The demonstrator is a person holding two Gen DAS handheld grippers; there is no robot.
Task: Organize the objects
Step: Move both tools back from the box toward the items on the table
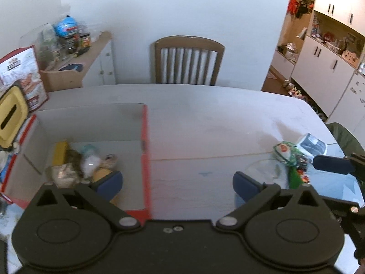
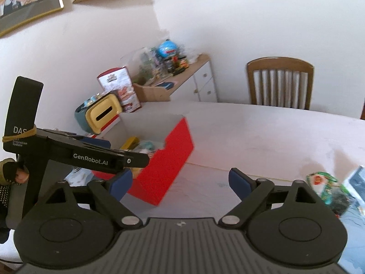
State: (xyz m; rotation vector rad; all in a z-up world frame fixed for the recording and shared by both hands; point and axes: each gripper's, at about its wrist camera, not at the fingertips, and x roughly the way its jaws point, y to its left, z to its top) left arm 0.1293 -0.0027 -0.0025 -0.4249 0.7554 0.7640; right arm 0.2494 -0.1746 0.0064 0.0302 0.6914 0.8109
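I hold both the left gripper [image 1: 177,182] and the right gripper [image 2: 180,182] released and empty. The red box [image 1: 146,155] at lower left collects things; the green packet [image 1: 288,154] at right waits on the table [image 1: 205,118]

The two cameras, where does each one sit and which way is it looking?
Left wrist view: sits on the left gripper, looks down over the red box and white table toward a chair; its own open blue fingers show, plus the right gripper's tip at the right edge.
Right wrist view: sits on the right gripper, looks across the table from the box's right; its open fingers show, plus the left gripper over the box.
Both share the box, table, chair and green packet.
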